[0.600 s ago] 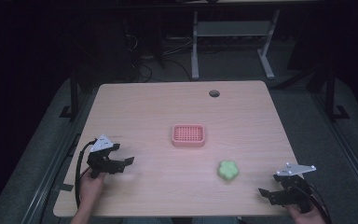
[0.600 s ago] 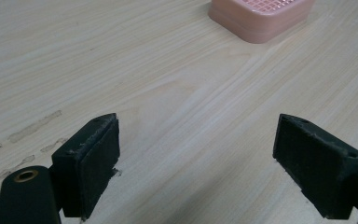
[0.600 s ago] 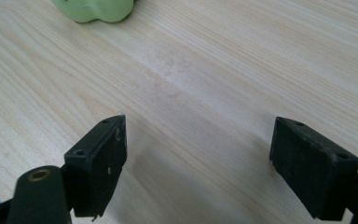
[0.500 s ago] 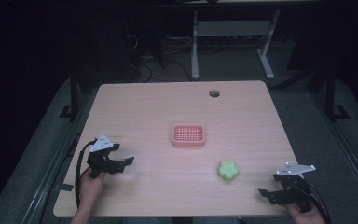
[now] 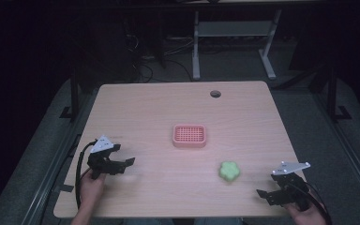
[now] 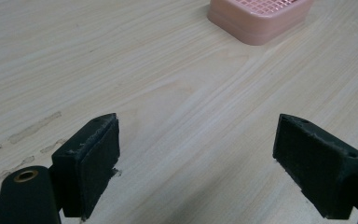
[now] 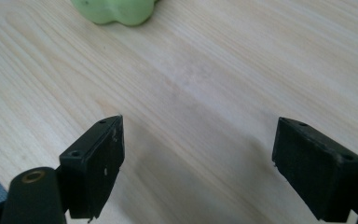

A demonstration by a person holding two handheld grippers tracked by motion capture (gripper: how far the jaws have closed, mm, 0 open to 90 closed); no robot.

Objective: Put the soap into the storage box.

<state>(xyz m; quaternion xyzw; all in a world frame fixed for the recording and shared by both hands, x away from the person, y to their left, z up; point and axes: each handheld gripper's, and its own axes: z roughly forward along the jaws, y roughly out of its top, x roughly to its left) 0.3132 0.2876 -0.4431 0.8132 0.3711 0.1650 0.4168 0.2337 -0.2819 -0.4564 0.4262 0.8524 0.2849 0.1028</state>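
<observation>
My left gripper (image 5: 122, 164) and right gripper (image 5: 268, 194) both sit released, jaws wide over bare table (image 5: 150, 108). The green soap (image 5: 228, 171), cut off at twelve o'clock in my right gripper view, lies at ten o'clock from that gripper; the pink dish (image 5: 189, 136) sits mid-table.

No legible text, label or number anywhere.
</observation>
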